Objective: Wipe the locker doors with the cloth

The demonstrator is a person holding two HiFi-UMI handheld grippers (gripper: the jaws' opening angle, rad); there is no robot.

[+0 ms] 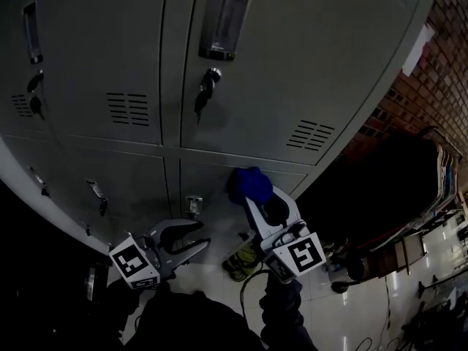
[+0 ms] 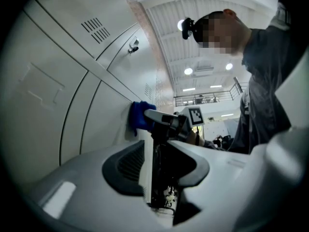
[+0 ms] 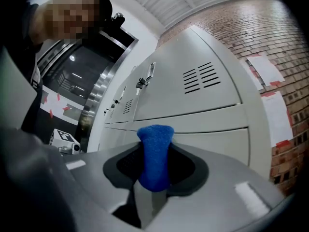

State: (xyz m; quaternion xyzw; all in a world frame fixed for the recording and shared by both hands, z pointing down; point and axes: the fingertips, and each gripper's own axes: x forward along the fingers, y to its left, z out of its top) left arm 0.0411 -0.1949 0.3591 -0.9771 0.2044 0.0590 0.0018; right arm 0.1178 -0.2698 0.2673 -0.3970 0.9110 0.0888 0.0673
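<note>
Here we have the right gripper (image 1: 254, 196) raised to the bank of grey lockers (image 1: 307, 42), its jaws closed tight on a blue cloth (image 1: 248, 183). In the right gripper view the cloth (image 3: 155, 151) stands up as a thick wad clamped between the two pads, its top bulging past the jaw tips. In the head view we see that wad touching the lower locker door (image 1: 208, 185), just under the seam that parts it from the upper door (image 1: 292, 72). The left gripper view shows the same contact from the side, the cloth (image 2: 139, 116) flat against the grey panel.

The left gripper (image 1: 201, 235) hangs lower and to the left, near the foot of the lockers and apart from them. Its jaws stand a little way apart, and we see nothing held between them.

On the upper door a bunch of keys (image 1: 205, 88) hangs from the lock beneath a recessed handle (image 1: 227, 17), with vent slots (image 1: 311, 135) off to the right. A brick wall (image 1: 439, 72) runs beside the lockers
</note>
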